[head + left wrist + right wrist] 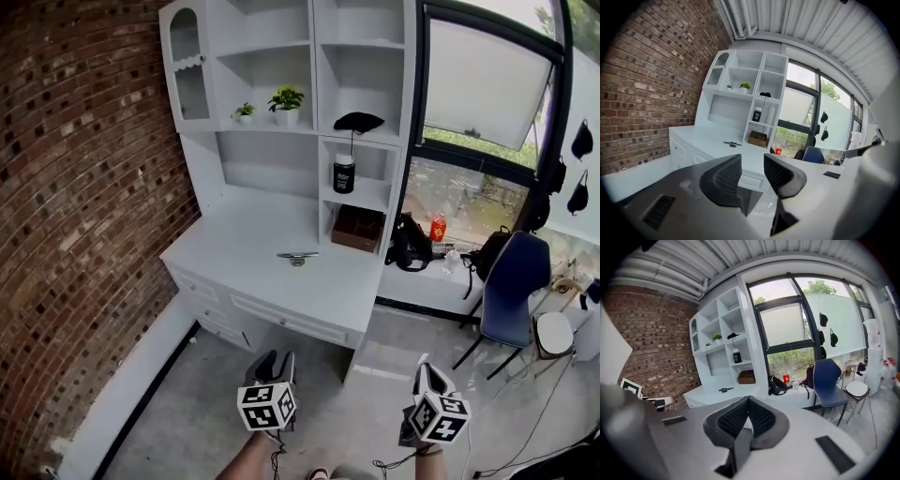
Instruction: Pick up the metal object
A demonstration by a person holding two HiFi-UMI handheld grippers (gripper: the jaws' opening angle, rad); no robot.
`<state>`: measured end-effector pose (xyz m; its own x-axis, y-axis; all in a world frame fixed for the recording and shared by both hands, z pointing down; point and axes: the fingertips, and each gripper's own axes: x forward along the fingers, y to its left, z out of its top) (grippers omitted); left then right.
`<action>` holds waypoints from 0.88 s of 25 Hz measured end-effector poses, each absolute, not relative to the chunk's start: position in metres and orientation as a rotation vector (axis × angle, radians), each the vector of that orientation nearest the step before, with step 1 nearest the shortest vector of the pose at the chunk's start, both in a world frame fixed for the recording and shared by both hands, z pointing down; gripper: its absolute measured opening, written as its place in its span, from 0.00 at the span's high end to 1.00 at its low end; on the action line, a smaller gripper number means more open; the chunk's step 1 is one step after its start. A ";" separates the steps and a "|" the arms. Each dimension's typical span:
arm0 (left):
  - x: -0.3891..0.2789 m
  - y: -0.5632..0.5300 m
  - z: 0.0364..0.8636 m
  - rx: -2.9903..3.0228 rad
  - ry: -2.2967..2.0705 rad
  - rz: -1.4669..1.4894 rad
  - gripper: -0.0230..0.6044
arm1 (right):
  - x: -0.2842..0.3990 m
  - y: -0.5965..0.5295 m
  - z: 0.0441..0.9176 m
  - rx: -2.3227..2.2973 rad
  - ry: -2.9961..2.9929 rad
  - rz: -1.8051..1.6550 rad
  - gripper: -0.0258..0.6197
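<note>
A small metal object (297,257) lies on the white desk top (244,253), near its front right part. It also shows far off as the metal object (732,144) in the left gripper view and the metal object (725,390) in the right gripper view. Both grippers hang low over the floor, well short of the desk. My left gripper (277,359) is open, with a clear gap between its ribbed pads (725,176) and nothing in it. My right gripper (424,367) is shut and empty, its pads (737,417) meeting at the tips.
A white hutch with shelves rises behind the desk, holding a brown box (357,228), a black jar (344,173) and potted plants (287,98). A brick wall (84,187) stands at the left. To the right are a black bag (410,242), a blue chair (512,281) and a white stool (553,333).
</note>
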<state>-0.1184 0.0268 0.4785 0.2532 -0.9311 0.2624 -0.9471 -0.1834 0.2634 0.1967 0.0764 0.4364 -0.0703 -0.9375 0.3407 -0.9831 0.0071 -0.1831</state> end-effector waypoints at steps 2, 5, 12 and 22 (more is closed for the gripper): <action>-0.119 0.022 0.483 2.148 -1.715 0.063 0.73 | 0.201 0.072 0.448 2.042 -2.124 0.585 0.96; -0.118 0.016 0.491 2.137 -1.711 0.087 0.73 | 0.205 0.063 0.461 2.027 -2.105 0.617 0.96; -0.122 -0.019 0.501 2.097 -1.760 0.107 0.73 | 0.205 0.009 0.473 1.985 -2.138 0.637 0.96; -0.113 -0.113 0.490 1.996 -1.878 0.069 0.73 | 0.207 -0.122 0.455 1.840 -2.277 0.599 0.96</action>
<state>-0.1126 -0.1127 0.4901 0.0973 -0.9483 0.3021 -0.9679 -0.0195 0.2505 0.2072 -0.1220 0.4551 -0.2345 -0.9022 0.3620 -0.9636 0.1665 -0.2093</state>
